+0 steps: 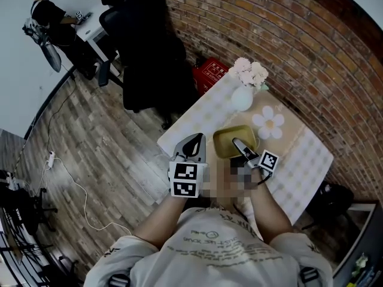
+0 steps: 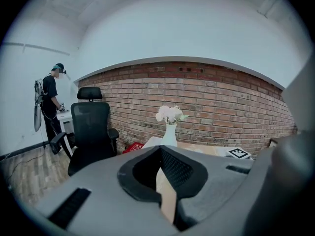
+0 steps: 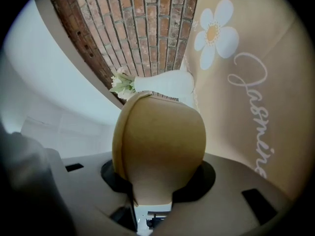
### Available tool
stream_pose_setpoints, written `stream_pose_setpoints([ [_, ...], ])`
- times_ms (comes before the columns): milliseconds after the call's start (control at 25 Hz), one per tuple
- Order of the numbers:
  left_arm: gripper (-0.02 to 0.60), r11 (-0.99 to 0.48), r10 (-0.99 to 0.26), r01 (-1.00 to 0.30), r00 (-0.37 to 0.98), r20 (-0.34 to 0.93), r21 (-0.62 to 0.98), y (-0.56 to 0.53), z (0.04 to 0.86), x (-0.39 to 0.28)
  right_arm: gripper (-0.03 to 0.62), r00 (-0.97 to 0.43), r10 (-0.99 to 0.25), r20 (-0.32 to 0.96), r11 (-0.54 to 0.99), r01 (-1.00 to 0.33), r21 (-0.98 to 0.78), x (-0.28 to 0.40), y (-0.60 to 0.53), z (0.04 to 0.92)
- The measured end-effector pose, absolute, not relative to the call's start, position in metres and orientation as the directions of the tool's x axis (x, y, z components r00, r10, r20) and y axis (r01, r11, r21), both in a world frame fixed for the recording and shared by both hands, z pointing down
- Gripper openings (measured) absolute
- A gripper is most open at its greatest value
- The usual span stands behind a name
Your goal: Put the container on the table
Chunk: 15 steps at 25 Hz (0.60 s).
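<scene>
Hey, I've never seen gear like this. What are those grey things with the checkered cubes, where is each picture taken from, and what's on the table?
A person carries two handheld two-jaw grippers; the marker cubes belong to them. One picture comes from a head camera looking down; the other two from cameras riding on the grippers. The right gripper clamps a mustard-yellow container over the table. The left gripper is shut on nothing. On the table are a white vase of flowers and a beige runner with a daisy print.
</scene>
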State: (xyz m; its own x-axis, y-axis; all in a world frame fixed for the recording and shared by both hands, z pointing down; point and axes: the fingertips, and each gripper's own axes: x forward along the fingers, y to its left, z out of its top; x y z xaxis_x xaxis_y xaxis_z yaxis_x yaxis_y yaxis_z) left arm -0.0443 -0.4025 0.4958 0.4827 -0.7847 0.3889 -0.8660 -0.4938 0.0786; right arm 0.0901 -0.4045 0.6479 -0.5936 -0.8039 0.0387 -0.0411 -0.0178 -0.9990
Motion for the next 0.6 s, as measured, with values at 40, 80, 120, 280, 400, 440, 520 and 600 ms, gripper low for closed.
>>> stream_pose_setpoints([
  [40,0.006,-0.488,-0.787,-0.869,0.477,0.391,0.078,-0.402,0.496,-0.045,0.165,-0.593,-0.804,0.042,-0.025,-0.038,-0.999,0.092,-0.404,0.652],
  [80,0.006,-0.481,-0.79,-0.873,0.471,0.393,0.079,-0.402,0.497,-0.047,0.166,-0.592,-0.804,0.045,-0.031,-0.034,-0.999,0.094,-0.404,0.657],
  [120,0.006,-0.474,-0.792,-0.877,0.464,0.395,0.079,-0.401,0.499,-0.049,0.166,-0.592,-0.805,0.046,-0.035,-0.03,-0.999,0.095,-0.404,0.66],
  [280,0.006,-0.454,-0.799,-0.888,0.445,0.404,0.08,-0.395,0.505,-0.053,0.166,-0.599,-0.798,0.059,-0.047,-0.035,-0.998,0.096,-0.405,0.675],
  [400,0.006,-0.442,-0.802,-0.894,0.433,0.41,0.08,-0.391,0.508,-0.056,0.166,-0.6,-0.796,0.081,-0.065,-0.049,-0.997,0.096,-0.406,0.683],
  [440,0.006,-0.438,-0.803,-0.896,0.43,0.413,0.08,-0.389,0.508,-0.057,0.167,-0.599,-0.796,0.088,-0.072,-0.051,-0.996,0.096,-0.406,0.685],
  [520,0.006,-0.431,-0.805,-0.899,0.423,0.416,0.081,-0.386,0.51,-0.059,0.167,-0.6,-0.793,0.107,-0.084,-0.066,-0.994,0.095,-0.406,0.689],
  [600,0.006,-0.424,-0.806,-0.902,0.417,0.42,0.08,-0.383,0.511,-0.061,0.169,-0.606,-0.784,0.133,-0.094,-0.095,-0.991,0.094,-0.407,0.694],
])
